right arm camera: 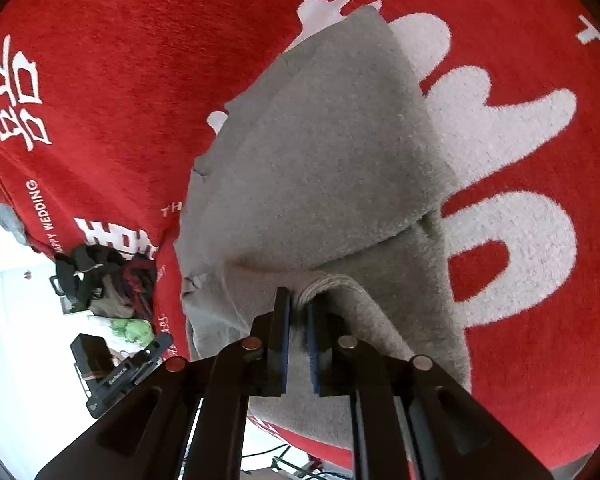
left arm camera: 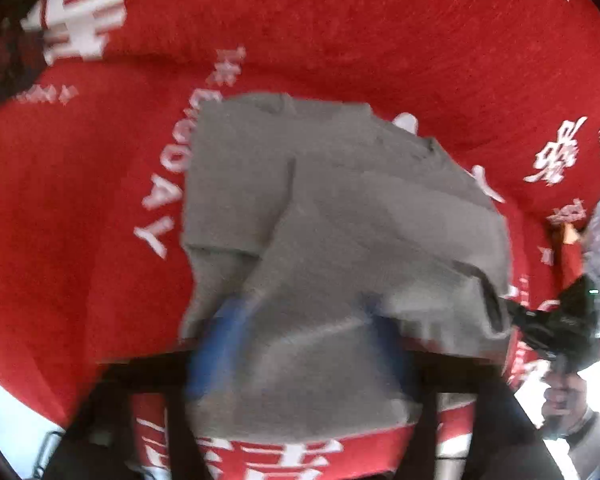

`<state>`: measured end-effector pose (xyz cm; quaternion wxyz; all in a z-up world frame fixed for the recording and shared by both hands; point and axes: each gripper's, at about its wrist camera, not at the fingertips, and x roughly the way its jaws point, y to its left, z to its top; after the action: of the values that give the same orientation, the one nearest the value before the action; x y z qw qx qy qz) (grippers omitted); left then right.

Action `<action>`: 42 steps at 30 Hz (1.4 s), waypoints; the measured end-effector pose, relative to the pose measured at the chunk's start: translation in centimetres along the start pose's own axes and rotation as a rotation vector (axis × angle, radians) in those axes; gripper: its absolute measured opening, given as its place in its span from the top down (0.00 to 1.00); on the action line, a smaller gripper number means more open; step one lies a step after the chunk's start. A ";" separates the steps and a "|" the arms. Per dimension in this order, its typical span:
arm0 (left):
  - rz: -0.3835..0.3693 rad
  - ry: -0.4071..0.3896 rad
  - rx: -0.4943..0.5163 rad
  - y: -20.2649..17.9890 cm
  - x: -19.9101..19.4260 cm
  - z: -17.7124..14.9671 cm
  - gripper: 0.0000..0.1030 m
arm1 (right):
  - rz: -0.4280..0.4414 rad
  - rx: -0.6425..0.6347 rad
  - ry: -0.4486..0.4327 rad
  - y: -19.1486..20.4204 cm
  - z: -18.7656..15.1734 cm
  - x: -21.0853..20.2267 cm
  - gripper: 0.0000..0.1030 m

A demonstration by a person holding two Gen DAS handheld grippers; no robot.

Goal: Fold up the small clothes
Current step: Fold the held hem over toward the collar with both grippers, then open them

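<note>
Currently, stock in view, largest first:

1. Red cloth (right arm camera: 120,80) with white lettering: covers my work surface, lying under everything else.
2. Grey garment (right arm camera: 320,160), small and knitted-looking: lies on the red cloth with its near end lifted. One layer is already doubled over another, so I judge the fold partly made; the lifted edge has yet to be laid down and flattened.
3. Right gripper (right arm camera: 298,312): reaches forward and low over the cloth, its blue-padded fingers pinching a bunched hem of the garment between them.
4. Left gripper (left arm camera: 300,340): sits under the draped near edge. Its blue pads (left arm camera: 216,344) stand apart in a blurred view, with fabric lying over them; I cannot tell whether they grip it.
5. Heap of other clothes (right arm camera: 108,280), dark and mixed: at the cloth's edge, well apart from the garment, seemingly waiting their turn.
</note>
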<state>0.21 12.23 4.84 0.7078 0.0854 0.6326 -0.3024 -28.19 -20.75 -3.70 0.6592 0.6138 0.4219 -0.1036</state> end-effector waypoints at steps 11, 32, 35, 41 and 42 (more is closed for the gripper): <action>0.121 0.136 0.223 -3.0 4.3 1.8 0.16 | -0.351 -0.391 0.000 5.3 0.8 -0.5 0.42; -0.132 0.118 0.207 -0.4 1.5 3.2 0.91 | -0.574 -0.596 -0.071 10.4 -1.7 1.7 0.93; -0.144 0.065 0.219 -0.7 -0.7 4.3 0.91 | -0.550 -0.597 -0.141 12.4 -2.0 -0.7 0.93; -0.151 -0.048 0.216 -2.0 -2.2 9.1 0.91 | -0.521 -0.620 -0.265 16.3 1.6 -2.9 0.93; -0.144 -0.065 0.217 -2.1 -2.0 9.9 0.91 | -0.521 -0.626 -0.272 16.7 2.4 -2.8 0.93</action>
<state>7.40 6.23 9.16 0.6910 0.1060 0.5775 -0.4216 -17.97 -20.16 9.98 0.8151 0.2378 0.4832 -0.2135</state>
